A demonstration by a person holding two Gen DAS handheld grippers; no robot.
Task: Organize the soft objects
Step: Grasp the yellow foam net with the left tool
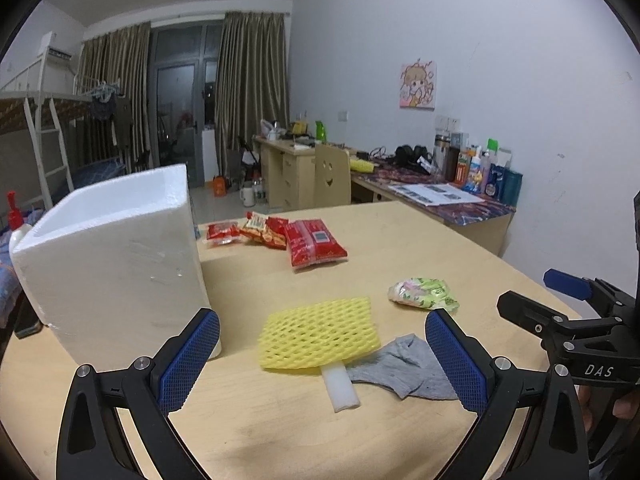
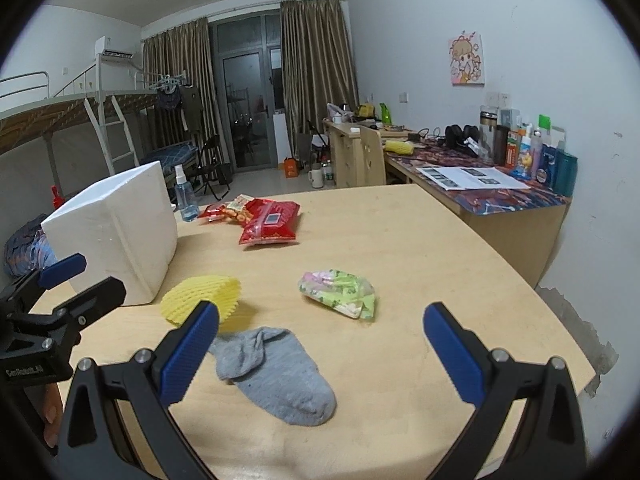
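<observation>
A yellow foam net sleeve [image 1: 318, 334] lies on the wooden table [image 1: 400, 240], over a white foam strip [image 1: 340, 388]. A grey sock [image 1: 404, 368] lies beside it; the sock [image 2: 276, 374] is larger in the right wrist view. A crumpled green floral packet [image 1: 424, 294] rests further right. Red snack packets [image 1: 314, 242] lie at the back. A white foam box [image 1: 116, 256] stands at left. My left gripper [image 1: 322, 364] is open just before the net sleeve. My right gripper [image 2: 320, 352] is open above the sock, with the green packet [image 2: 340, 292] ahead.
A spray bottle [image 2: 185, 196] stands behind the foam box [image 2: 116, 236]. A desk [image 2: 500, 196] with bottles and papers runs along the right wall, with a chair [image 2: 372, 156]. A bunk bed [image 2: 80, 120] fills the left. The table edge drops off at right.
</observation>
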